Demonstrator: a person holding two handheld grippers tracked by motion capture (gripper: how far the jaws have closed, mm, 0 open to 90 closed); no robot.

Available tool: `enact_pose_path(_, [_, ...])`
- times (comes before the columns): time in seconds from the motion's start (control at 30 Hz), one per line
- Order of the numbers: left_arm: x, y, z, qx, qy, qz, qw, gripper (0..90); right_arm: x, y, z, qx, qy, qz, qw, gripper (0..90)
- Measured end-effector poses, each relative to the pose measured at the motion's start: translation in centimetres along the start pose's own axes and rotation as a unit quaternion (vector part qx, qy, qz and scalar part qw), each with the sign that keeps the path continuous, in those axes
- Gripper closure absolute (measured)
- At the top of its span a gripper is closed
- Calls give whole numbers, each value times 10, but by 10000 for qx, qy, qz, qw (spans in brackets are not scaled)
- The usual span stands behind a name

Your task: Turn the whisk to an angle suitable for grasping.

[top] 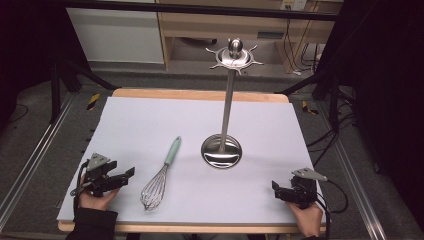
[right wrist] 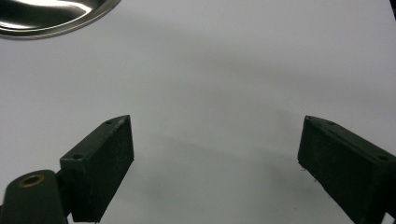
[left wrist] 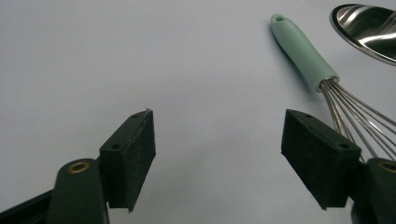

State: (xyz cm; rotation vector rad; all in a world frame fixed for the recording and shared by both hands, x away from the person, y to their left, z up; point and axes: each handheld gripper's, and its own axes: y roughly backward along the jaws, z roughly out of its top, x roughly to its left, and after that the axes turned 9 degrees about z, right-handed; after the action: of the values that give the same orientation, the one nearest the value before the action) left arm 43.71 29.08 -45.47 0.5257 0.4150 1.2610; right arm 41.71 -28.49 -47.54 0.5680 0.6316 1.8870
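A whisk (top: pixel 160 177) with a mint-green handle (left wrist: pixel 301 49) and wire loops lies on the white sheet, handle pointing away from me. To its right stands a steel utensil stand (top: pixel 226 105) with a round base (top: pixel 221 151) and a hooked crown on top (top: pixel 234 55). My left gripper (top: pixel 127 175) rests at the near left, open and empty, just left of the whisk's wires (left wrist: pixel 348 116). At the near right my right gripper (top: pixel 276 190) is open with nothing between its pads. The stand's base rim (right wrist: pixel 56 18) shows at the top left of the right gripper view.
The white sheet (top: pixel 150 120) covers a wooden table (top: pixel 200 94). Black frame legs (top: pixel 65 80) and cables stand on the floor at both sides. A wooden cabinet (top: pixel 210 25) is behind the table.
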Motion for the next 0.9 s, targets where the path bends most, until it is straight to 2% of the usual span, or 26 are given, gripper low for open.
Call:
enact_pose_path(0.1, [-1,2,2,-6,-12,-28,10000,272,-1,0,0,-14,-38,-10,10000,110])
enact_pose_path(0.13, [-2,4,4,-54,87,-46,9999,285,-2,1,0,-12,-61,-1,10000,109])
enact_pose_path(0.23, [-3,6,6,-85,164,-70,9998,313,-3,1,0,-16,-65,10,10000,109])
enact_pose_path(0.37, [-6,9,9,-117,102,-66,9999,323,-1,1,0,0,-68,19,10000,109])
enact_pose_path(0.5, [-8,12,13,-162,120,-158,9997,335,-2,0,0,26,-31,14,10000,109])
enact_pose_path(0.57, [-9,13,15,-172,129,-201,9996,351,-1,1,0,10,-86,16,10000,109])
enact_pose_path(0.9, [-20,13,26,-196,-67,-239,9995,364,-2,0,0,29,-51,9,10000,108])
